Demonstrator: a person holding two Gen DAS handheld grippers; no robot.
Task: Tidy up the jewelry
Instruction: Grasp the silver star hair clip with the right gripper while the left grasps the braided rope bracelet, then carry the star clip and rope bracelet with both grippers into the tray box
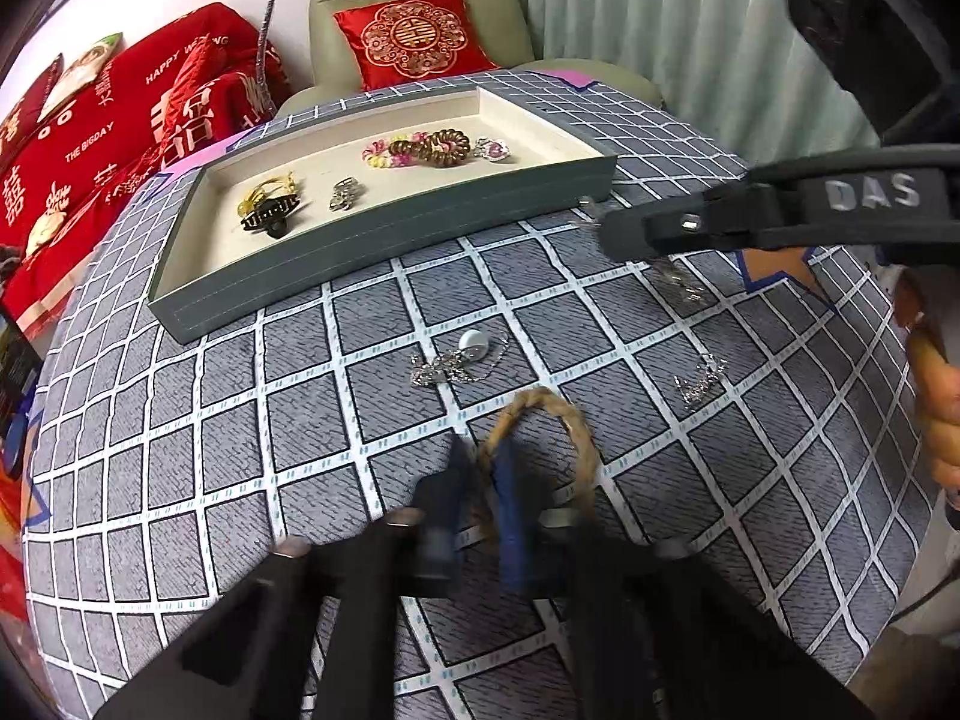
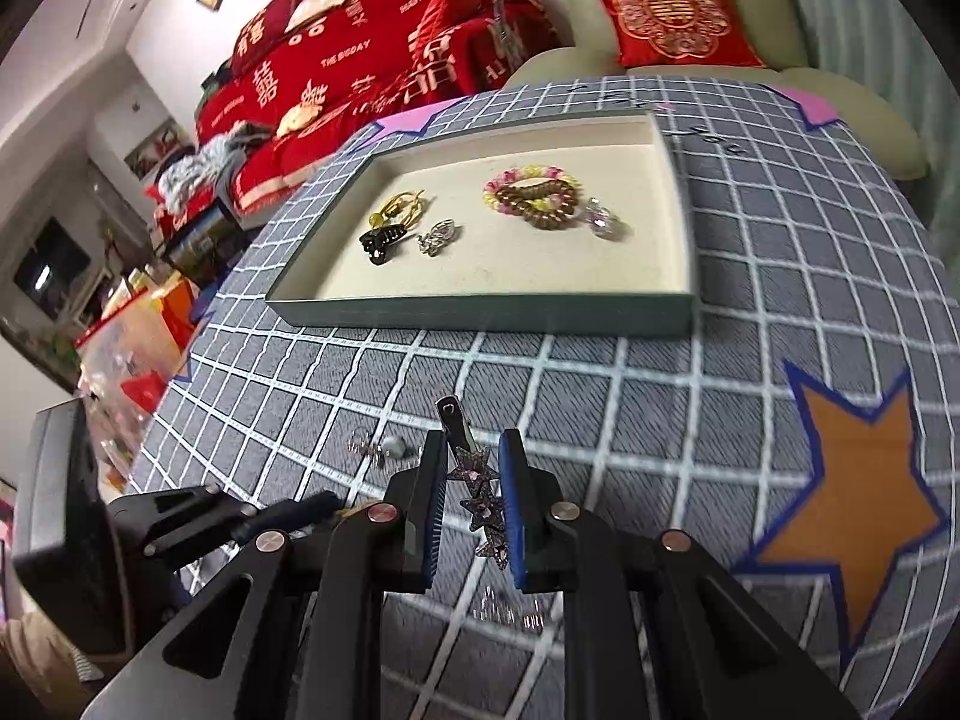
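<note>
My left gripper (image 1: 483, 468) is shut on a braided tan hair ring (image 1: 576, 420) low over the checked tablecloth. My right gripper (image 2: 474, 480) is shut on a star-studded hair clip (image 2: 477, 492) and holds it above the cloth; it shows from the side in the left wrist view (image 1: 606, 228). The grey tray (image 1: 384, 234) (image 2: 480, 309) stands further back and holds a black claw clip (image 2: 378, 240), a gold piece (image 2: 402, 207), a silver brooch (image 2: 438, 237), coiled hair ties (image 2: 534, 198) and a pink crystal piece (image 2: 603, 219).
On the cloth lie a silver necklace with a white disc (image 1: 462, 354), a silver chain (image 1: 699, 384) and another silver piece (image 1: 681, 285). An orange star sticker (image 2: 852, 480) is at the right. A sofa with red covers (image 2: 360, 60) and an armchair (image 1: 414, 24) stand behind the table.
</note>
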